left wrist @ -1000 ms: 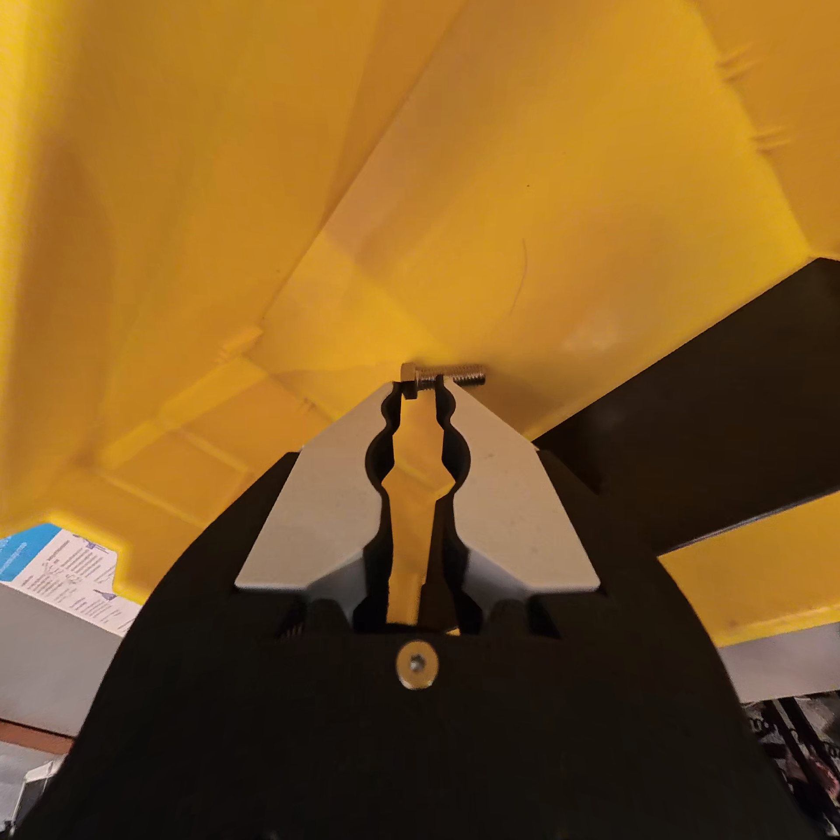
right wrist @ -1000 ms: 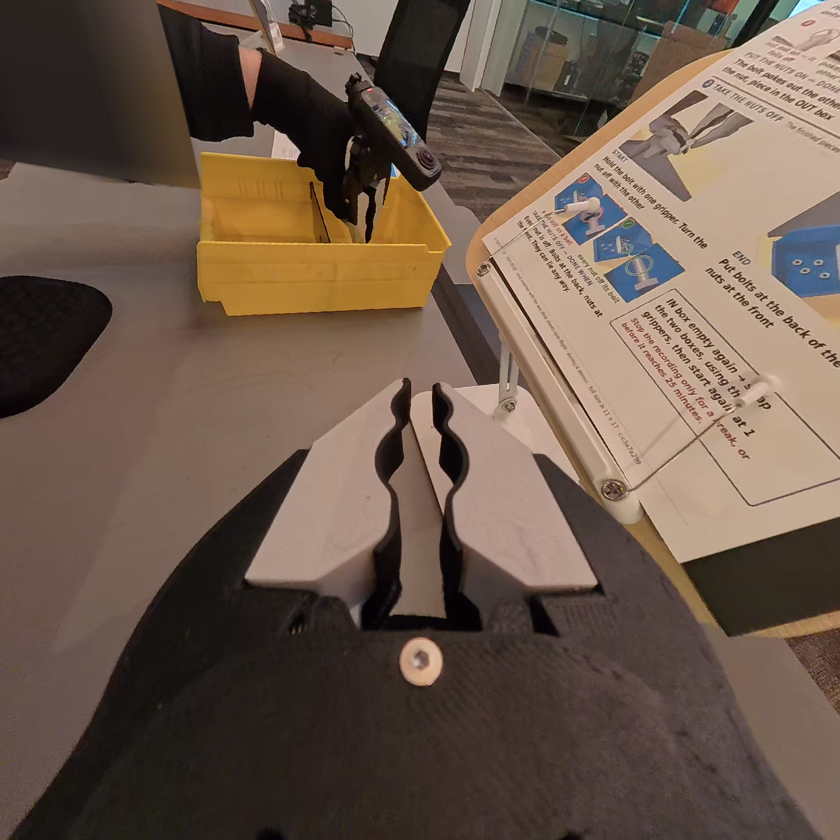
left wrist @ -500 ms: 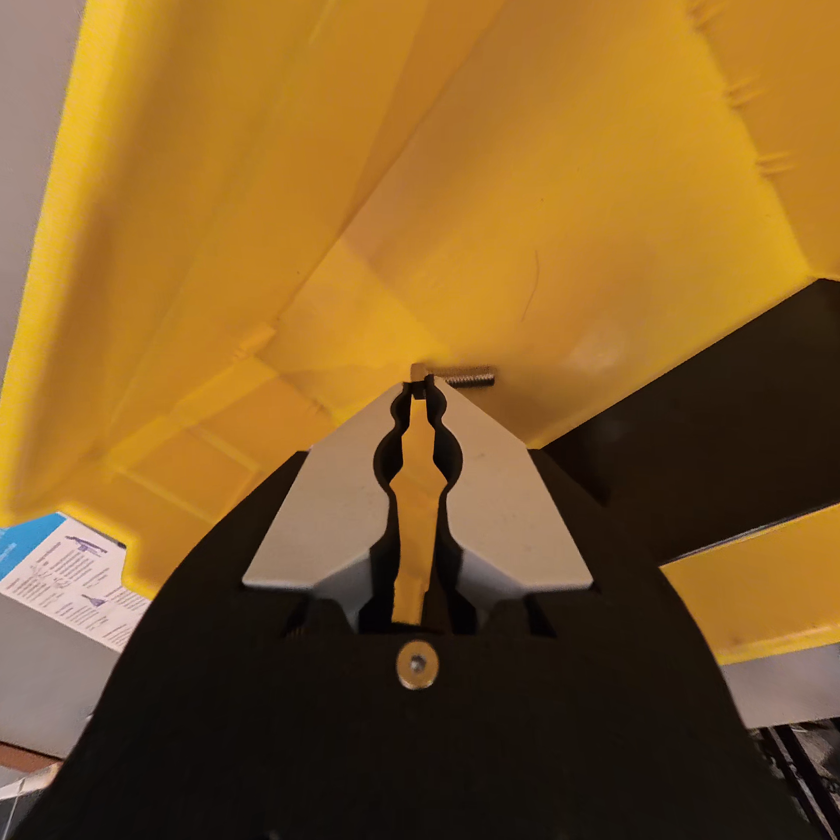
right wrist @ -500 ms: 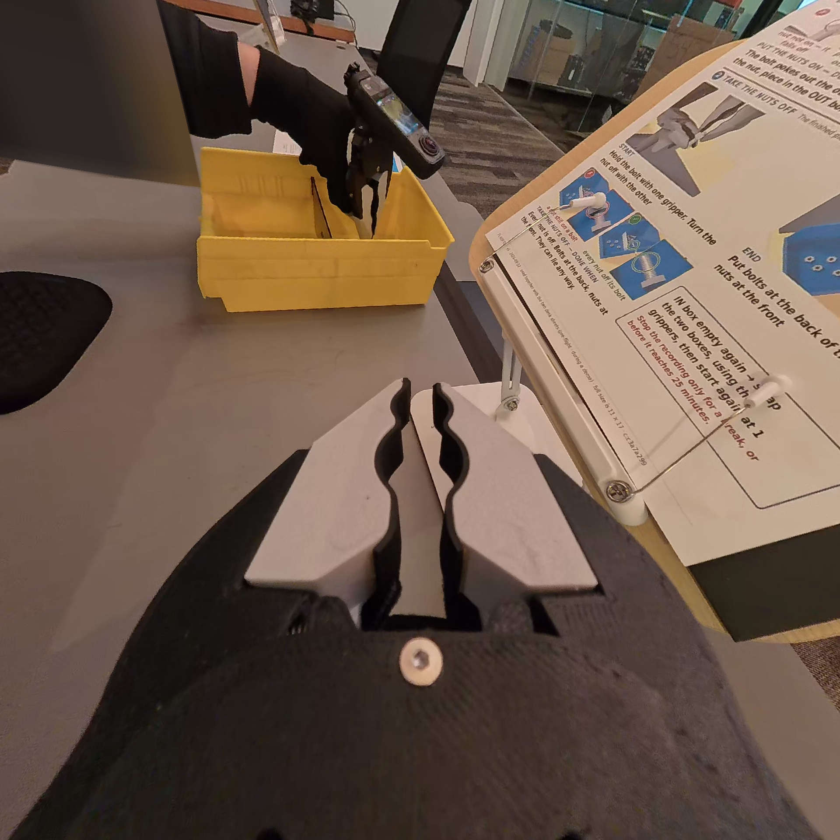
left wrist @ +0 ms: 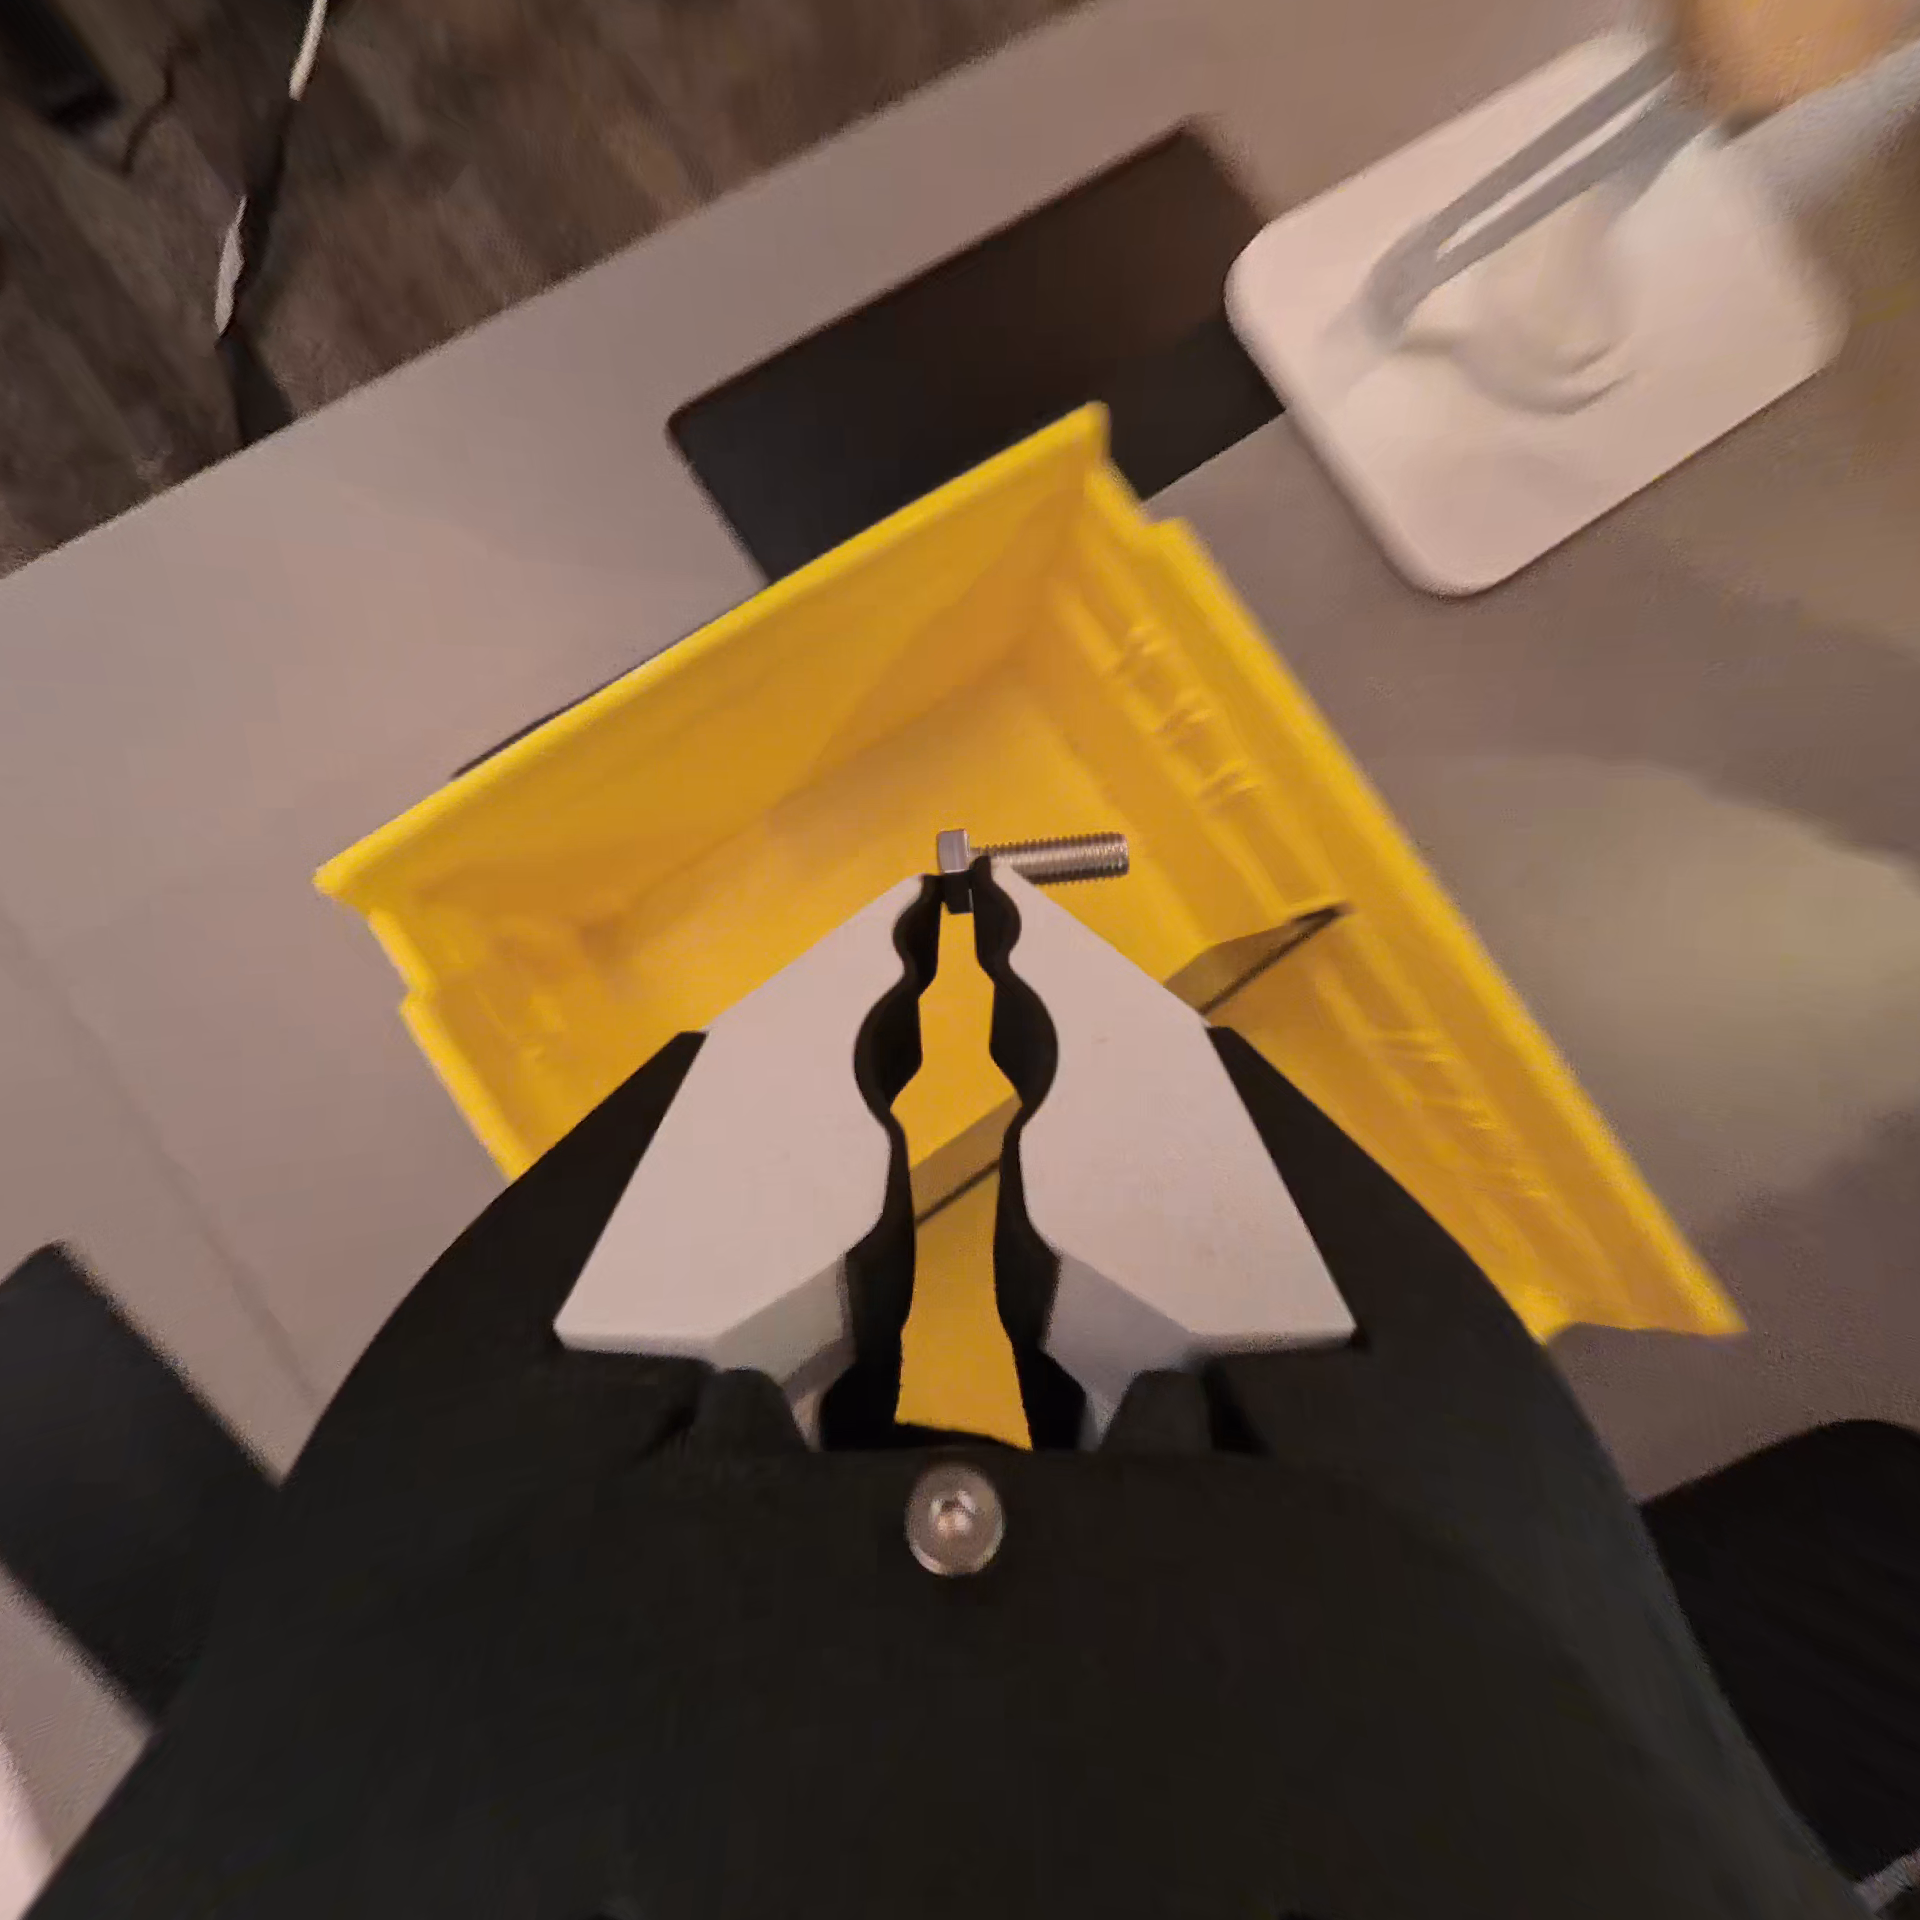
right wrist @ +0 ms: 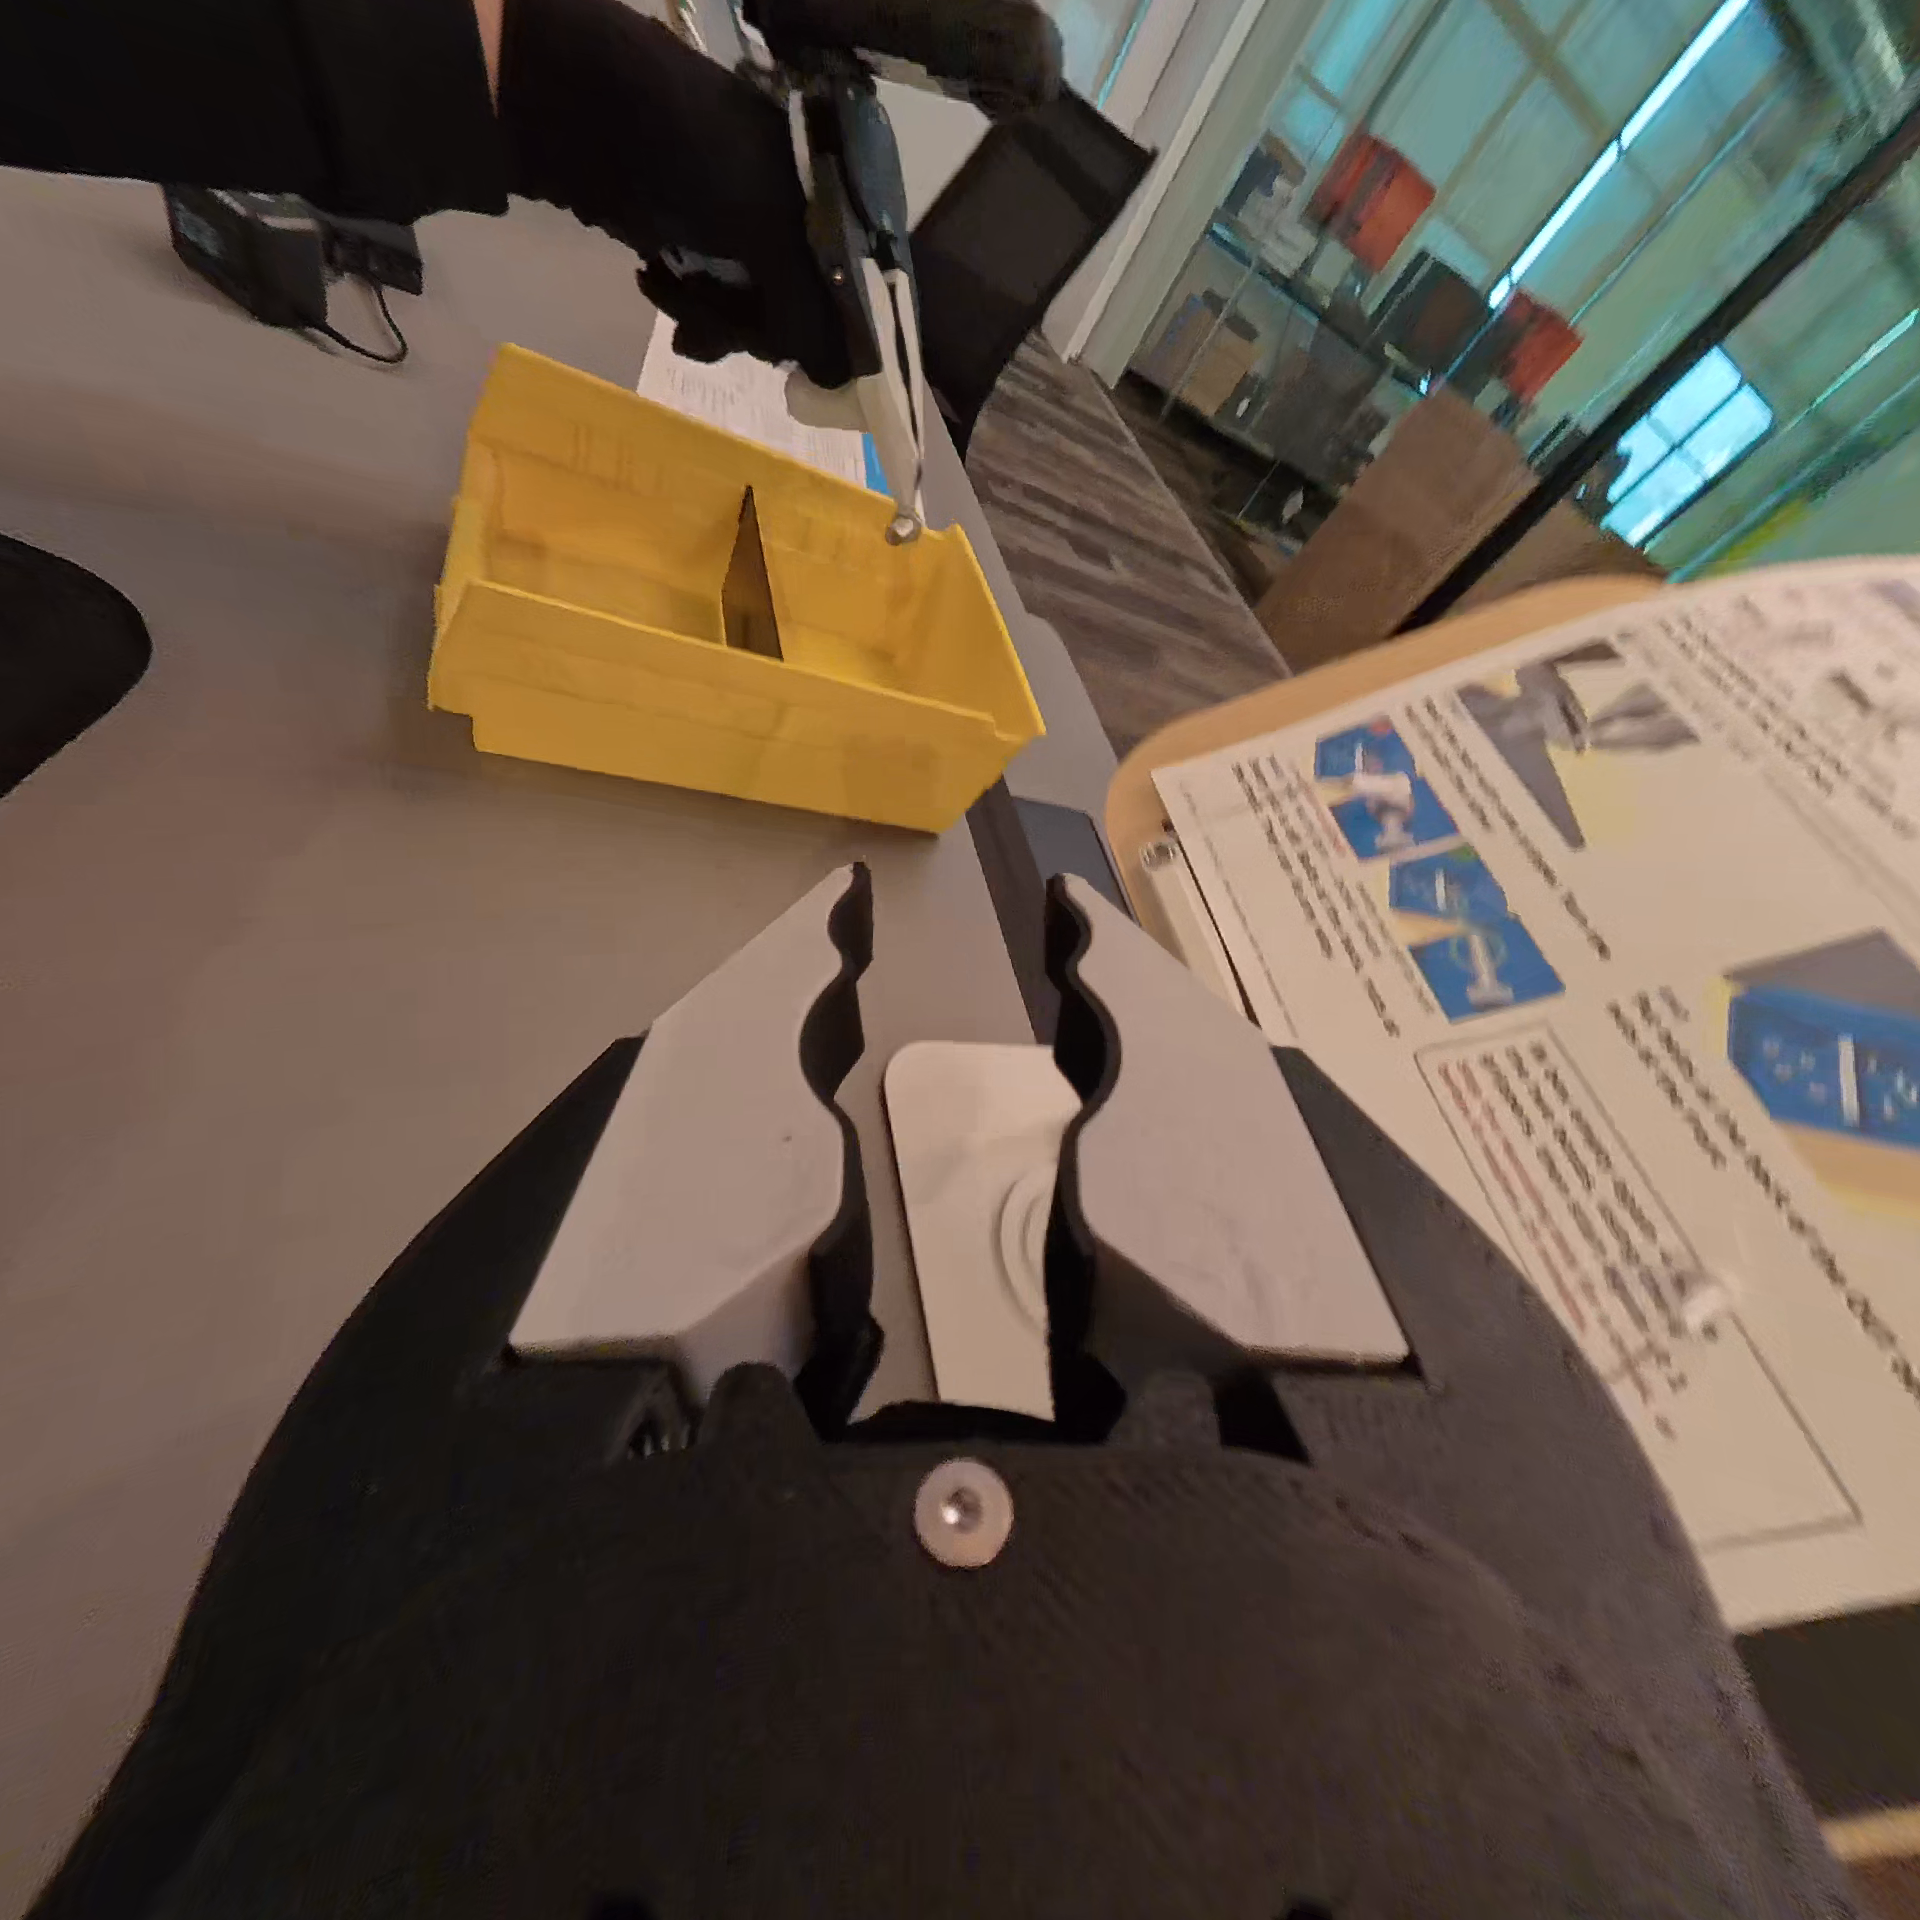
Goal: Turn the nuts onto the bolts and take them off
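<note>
Left gripper [left wrist: 958,891] was clamped on the bolt [left wrist: 1034,858] by its head, held in the air above the yellow bin [left wrist: 727,748]. Bolt looked small, silver, square-ish head at left, threaded shank sticking out sideways to the right, approx level. Bin sat on the grey desk [left wrist: 208,665] w/ a dark divider [right wrist: 750,590] inside. Right gripper [right wrist: 956,894] hung spread apart, nothing in it, over the desk near the white stand base [right wrist: 966,1195] and instruction sheet [right wrist: 1558,987].
</note>
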`<state>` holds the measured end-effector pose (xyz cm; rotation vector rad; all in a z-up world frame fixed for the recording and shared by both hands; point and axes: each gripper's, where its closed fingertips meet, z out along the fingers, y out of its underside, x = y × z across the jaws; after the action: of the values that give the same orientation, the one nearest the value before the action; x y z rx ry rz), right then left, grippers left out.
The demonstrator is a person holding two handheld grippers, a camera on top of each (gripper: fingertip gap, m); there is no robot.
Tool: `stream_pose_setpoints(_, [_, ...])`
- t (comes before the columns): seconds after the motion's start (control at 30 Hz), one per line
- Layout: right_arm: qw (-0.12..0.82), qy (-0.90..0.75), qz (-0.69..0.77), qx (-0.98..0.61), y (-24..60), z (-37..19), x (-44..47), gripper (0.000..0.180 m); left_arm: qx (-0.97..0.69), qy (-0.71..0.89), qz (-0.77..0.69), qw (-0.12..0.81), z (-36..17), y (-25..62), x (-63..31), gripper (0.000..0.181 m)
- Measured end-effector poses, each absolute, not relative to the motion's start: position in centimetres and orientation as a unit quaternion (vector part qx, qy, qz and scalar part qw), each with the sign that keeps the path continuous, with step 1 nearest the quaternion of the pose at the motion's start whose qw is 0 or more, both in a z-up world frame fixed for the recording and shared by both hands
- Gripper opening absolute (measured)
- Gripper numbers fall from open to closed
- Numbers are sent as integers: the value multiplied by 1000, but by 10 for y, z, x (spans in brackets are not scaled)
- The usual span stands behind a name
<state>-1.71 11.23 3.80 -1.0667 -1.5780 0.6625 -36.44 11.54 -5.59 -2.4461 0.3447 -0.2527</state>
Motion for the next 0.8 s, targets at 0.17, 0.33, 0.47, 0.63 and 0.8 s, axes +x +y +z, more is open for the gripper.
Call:
stream_pose_setpoints(0.17, [564, -683, 270, -379, 74, 42, -47, 34, -869, 143, -231, 413, 1, 90, -278, 4])
stream_pose_setpoints(0.33, [583, -708, 225, -328, 45, 32, -71, 34, -815, 189, -352, 420, 14, 65, -172, 5])
stream_pose_setpoints(0.47, [591, -720, 215, -293, 29, 25, -80, 32, -787, 203, -424, 400, 10, 52, -118, 5])
stream_pose_setpoints(0.63, [590, -729, 193, -289, 30, 14, -85, 23, -777, 203, -458, 382, 3, 50, -96, 4])
stream_pose_setpoints(0.8, [578, -735, 195, -297, 33, 5, -86, 7, -773, 202, -473, 370, -4, 50, -90, 4])
